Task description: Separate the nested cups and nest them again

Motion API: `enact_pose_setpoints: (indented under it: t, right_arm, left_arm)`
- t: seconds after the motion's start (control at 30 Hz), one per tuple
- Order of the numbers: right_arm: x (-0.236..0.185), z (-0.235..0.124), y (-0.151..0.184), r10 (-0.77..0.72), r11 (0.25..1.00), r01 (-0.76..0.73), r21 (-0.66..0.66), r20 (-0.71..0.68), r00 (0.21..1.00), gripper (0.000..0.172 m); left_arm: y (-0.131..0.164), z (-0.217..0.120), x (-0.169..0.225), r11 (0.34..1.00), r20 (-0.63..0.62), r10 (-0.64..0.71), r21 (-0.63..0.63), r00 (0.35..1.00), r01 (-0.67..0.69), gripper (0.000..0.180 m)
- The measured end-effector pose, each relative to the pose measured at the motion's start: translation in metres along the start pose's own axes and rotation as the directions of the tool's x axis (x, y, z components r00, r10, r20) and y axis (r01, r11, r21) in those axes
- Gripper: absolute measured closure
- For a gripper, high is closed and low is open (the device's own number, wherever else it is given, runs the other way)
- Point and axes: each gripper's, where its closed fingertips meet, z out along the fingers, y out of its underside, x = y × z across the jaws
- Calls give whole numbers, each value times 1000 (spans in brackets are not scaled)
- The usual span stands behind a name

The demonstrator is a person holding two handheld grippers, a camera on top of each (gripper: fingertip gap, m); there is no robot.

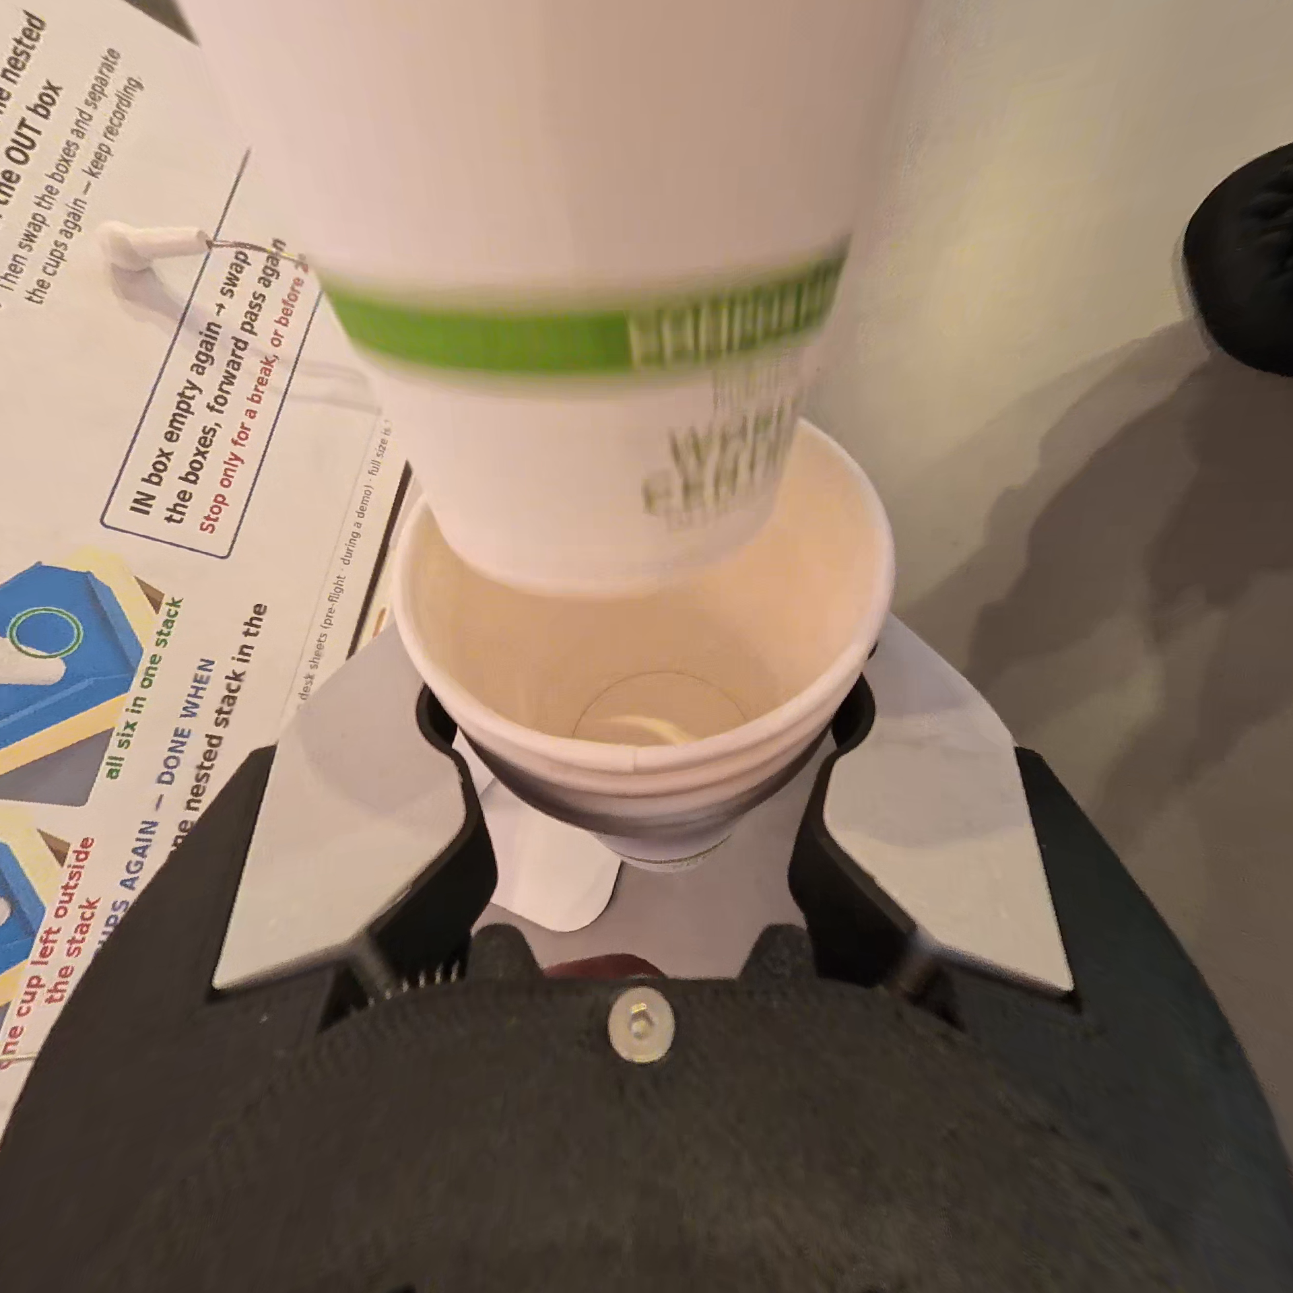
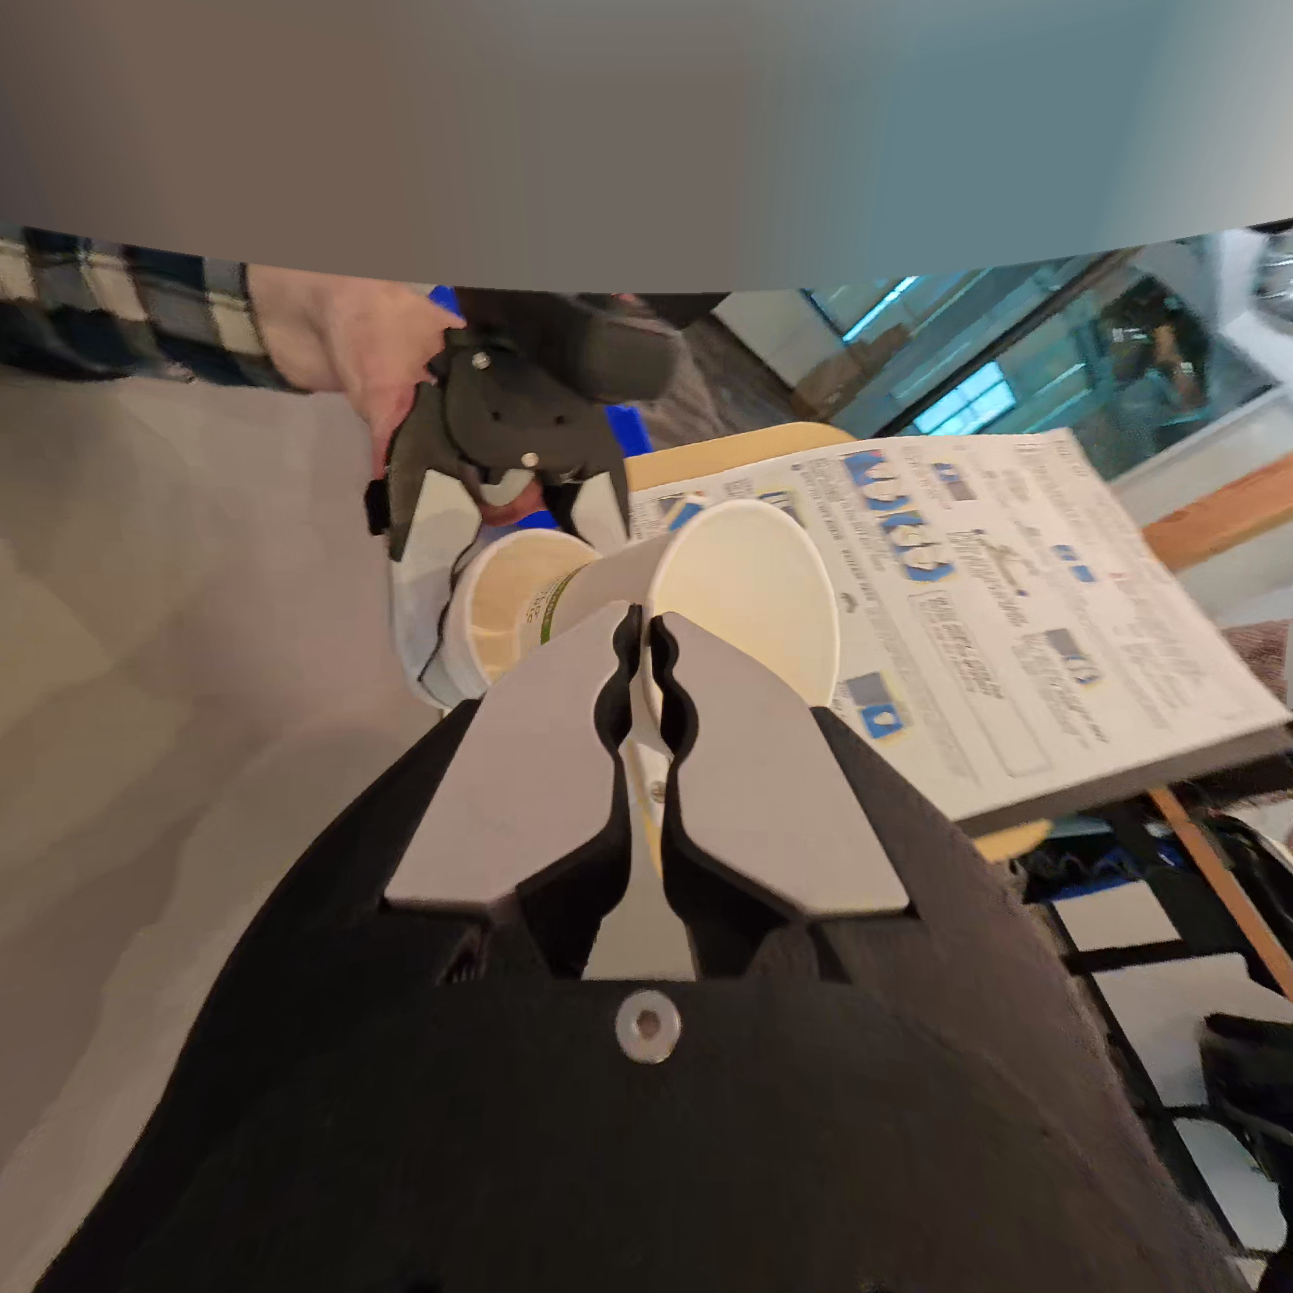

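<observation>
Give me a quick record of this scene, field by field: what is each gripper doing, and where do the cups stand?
Left gripper: wide apart around a stack of nested white paper cups, fingers at its sides.
Right gripper: shut on the rim wall of a single white paper cup with a green band.
Cup positions: the single cup's base sits tilted in the stack's mouth, not fully nested.
Surface: grey tabletop, printed instruction sheet beside.

Printed writing covers the instruction sheet (image 1: 175, 420); blurred lettering marks the cup (image 1: 728, 455)
</observation>
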Motion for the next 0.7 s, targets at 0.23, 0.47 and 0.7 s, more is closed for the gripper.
enact_pose_setpoints:
  t: [0.23, 0.47, 0.7]
  right_arm:
    - [72, -64, 20, -30, 993, -5, -119, -290, 957, 169]
    - [139, -87, 139, -100, 856, -111, -505, -372, 923, 169]
    - [156, -67, 280, -45, 658, -198, -726, -301, 953, 169]
  left_arm:
    - [-4, -8, -5, 1000, 10, -12, 26, 1000, 12, 73]
    - [-7, -14, -5, 999, 14, -8, 40, 1000, 7, 73]
    - [-8, -19, -5, 999, 18, -4, 49, 1000, 3, 73]
